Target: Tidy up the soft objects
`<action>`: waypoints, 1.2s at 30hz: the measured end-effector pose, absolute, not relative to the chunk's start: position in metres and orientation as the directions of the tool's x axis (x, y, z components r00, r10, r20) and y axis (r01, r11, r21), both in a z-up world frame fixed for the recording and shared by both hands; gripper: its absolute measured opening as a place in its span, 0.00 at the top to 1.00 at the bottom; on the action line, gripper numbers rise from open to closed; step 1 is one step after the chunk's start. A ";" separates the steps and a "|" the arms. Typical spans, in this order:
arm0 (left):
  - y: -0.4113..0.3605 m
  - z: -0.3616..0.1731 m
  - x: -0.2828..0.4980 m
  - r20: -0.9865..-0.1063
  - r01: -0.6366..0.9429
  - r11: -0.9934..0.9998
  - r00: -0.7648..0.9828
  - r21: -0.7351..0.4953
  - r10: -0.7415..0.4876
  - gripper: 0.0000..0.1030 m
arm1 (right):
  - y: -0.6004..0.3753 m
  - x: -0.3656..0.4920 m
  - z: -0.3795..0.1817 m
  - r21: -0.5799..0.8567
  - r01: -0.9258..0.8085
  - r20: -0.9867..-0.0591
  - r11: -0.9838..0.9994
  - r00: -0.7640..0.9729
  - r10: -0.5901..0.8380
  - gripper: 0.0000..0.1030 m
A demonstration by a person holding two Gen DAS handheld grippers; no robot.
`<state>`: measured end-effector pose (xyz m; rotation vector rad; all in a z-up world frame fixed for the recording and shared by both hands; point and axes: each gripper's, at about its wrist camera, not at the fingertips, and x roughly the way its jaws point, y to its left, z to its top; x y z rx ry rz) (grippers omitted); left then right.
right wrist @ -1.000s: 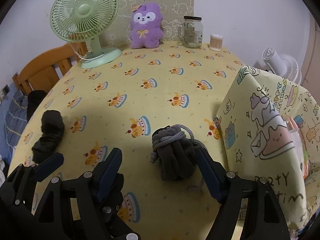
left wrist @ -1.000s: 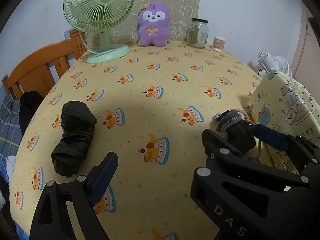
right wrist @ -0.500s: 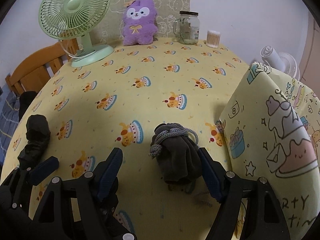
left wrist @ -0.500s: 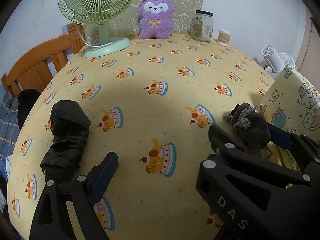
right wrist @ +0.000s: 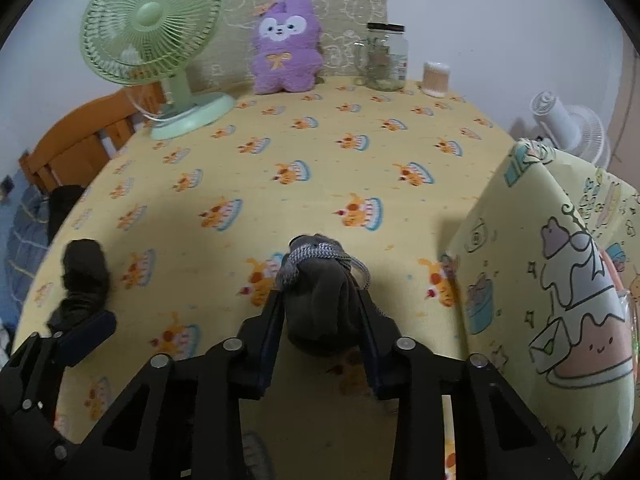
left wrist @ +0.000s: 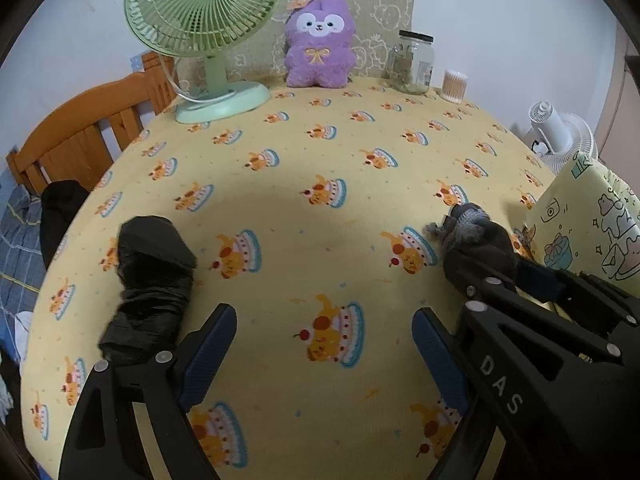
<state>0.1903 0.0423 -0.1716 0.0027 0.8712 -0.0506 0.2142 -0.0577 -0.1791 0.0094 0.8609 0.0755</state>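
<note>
A dark grey rolled sock bundle [right wrist: 320,300] with a lighter knit cuff is squeezed between the jaws of my right gripper [right wrist: 320,320], just above the yellow cake-print tablecloth [right wrist: 320,160]. The bundle also shows in the left wrist view [left wrist: 476,248]. A black rolled cloth [left wrist: 148,276] lies at the table's left side; it also shows in the right wrist view [right wrist: 82,280]. My left gripper [left wrist: 324,344] is open and empty, right of the black cloth. A yellow cartoon-print bag [right wrist: 560,280] stands at the right.
At the table's far edge stand a green fan [left wrist: 208,40], a purple plush toy [left wrist: 320,44], a glass jar [left wrist: 412,64] and a cotton-swab tub [left wrist: 454,86]. A wooden chair [left wrist: 80,140] is off the left edge, a white fan [left wrist: 556,132] behind the bag.
My right gripper has closed on the grey sock bundle, which it straddled open before. My left gripper stays open and has shifted slightly nearer the black cloth.
</note>
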 end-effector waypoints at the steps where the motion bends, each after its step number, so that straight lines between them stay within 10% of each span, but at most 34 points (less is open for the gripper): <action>1: 0.044 -0.170 0.189 -0.763 0.041 0.999 0.645 -0.011 -0.035 0.12 | -0.054 0.213 -0.177 0.040 -0.077 -0.755 0.996 0.650 0.081 0.68; 25: 0.114 -0.171 0.191 -0.736 -0.132 0.987 0.658 0.095 0.159 0.16 | 0.021 0.213 -0.170 0.060 -0.231 -0.749 0.971 0.633 0.197 0.70; 36: 0.119 -0.181 0.194 -0.758 -0.089 0.996 0.649 -0.003 0.056 0.50 | 0.027 0.220 -0.179 0.062 -0.230 -0.764 0.971 0.615 0.194 0.70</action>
